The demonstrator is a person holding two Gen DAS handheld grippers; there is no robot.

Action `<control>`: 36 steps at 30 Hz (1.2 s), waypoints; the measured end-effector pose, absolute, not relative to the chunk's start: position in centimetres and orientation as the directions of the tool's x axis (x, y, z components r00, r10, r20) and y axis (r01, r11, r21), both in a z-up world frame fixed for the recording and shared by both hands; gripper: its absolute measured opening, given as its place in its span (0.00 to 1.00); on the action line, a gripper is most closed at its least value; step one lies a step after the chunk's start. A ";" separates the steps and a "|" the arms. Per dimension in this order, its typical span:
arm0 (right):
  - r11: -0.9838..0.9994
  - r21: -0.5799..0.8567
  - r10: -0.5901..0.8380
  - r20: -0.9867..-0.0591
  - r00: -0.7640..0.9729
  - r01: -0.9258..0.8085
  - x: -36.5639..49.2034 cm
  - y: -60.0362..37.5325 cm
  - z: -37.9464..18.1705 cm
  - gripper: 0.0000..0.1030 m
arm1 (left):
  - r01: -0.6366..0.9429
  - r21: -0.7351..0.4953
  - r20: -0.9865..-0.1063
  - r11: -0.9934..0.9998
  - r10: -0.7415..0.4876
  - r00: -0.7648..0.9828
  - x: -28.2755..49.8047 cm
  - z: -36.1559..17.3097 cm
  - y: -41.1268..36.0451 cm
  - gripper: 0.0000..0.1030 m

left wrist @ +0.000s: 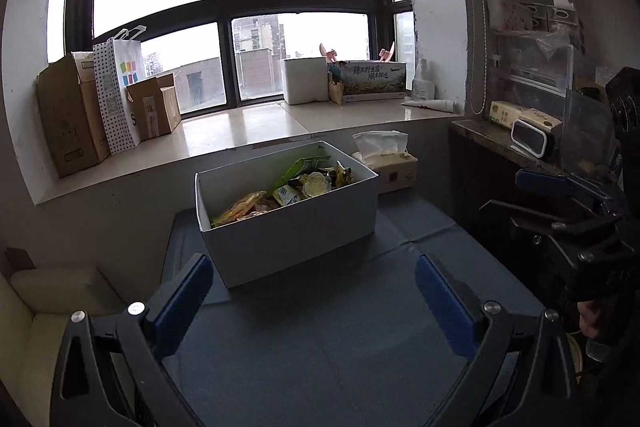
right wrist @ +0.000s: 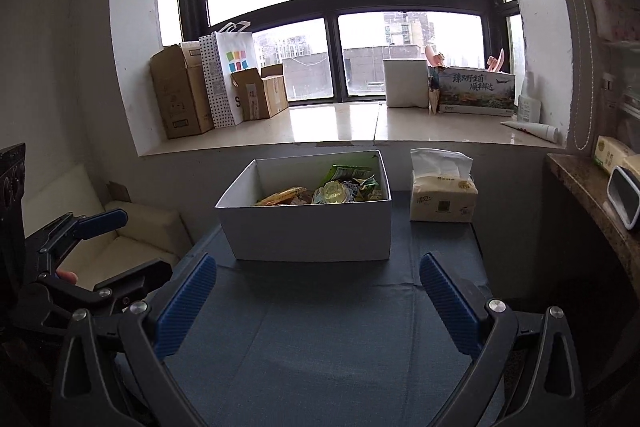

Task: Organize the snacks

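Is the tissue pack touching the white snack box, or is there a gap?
Apart. The right wrist view shows a strip of blue cloth between the white snack box and the tissue pack.

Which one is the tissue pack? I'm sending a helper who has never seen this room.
Start at the blue table under the big window. The white snack box sits on it, and the tissue pack stands just right of that. Only it is cream-coloured with a white tissue sticking up.
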State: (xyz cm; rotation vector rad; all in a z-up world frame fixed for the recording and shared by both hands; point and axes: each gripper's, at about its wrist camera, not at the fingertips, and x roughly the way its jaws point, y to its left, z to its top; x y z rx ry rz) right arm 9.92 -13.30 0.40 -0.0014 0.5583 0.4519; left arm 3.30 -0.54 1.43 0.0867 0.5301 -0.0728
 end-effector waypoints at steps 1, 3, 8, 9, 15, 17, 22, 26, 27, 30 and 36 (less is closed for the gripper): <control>0.898 0.130 0.423 -0.514 0.746 -0.420 9.8 -13.3 0.3 1.00 | 0.090 0.073 -0.511 0.993 -0.040 0.858 3.3 1.3 -0.7 1.00; 0.895 0.129 0.428 -0.522 0.738 -0.428 9.9 -13.2 0.3 1.00 | 0.096 0.063 -0.519 0.993 -0.049 0.853 3.4 1.2 -0.8 1.00; 0.896 0.134 0.428 -0.521 0.738 -0.424 9.9 -13.1 0.1 1.00 | 0.088 -0.009 -0.543 0.996 -0.079 0.836 3.9 1.1 0.2 1.00; 0.896 0.134 0.426 -0.526 0.736 -0.423 9.9 -13.1 0.0 1.00 | 0.086 -0.023 -0.550 0.996 -0.084 0.831 4.1 1.0 0.4 1.00; 0.899 0.137 0.421 -0.529 0.737 -0.416 9.9 -13.3 -0.3 1.00 | 0.058 -0.055 -0.563 0.997 -0.079 0.823 4.5 0.8 1.5 1.00; 0.899 0.137 0.422 -0.529 0.736 -0.417 9.9 -13.2 -0.2 1.00 | 0.057 -0.065 -0.565 0.996 -0.084 0.821 4.6 0.8 1.7 1.00; 0.899 0.136 0.421 -0.528 0.737 -0.416 9.9 -13.3 -0.2 1.00 | 0.045 -0.088 -0.590 0.995 -0.088 0.803 5.2 0.5 1.9 1.00; 0.899 0.138 0.422 -0.531 0.735 -0.416 9.9 -13.3 -0.3 1.00 | 0.033 -0.084 -0.596 0.996 -0.077 0.799 5.5 0.4 2.0 1.00; 0.899 0.138 0.422 -0.531 0.735 -0.416 9.9 -13.3 -0.4 1.00 | 0.032 -0.087 -0.597 0.996 -0.078 0.798 5.5 0.4 2.1 1.00; 0.897 0.137 0.424 -0.529 0.735 -0.419 9.8 -13.2 -0.3 1.00 | 0.033 -0.093 -0.602 0.995 -0.082 0.794 5.7 0.2 2.2 1.00; 0.897 0.135 0.424 -0.531 0.733 -0.421 9.8 -13.0 -0.3 1.00 | 0.028 -0.095 -0.602 0.995 -0.080 0.794 5.6 0.2 2.3 1.00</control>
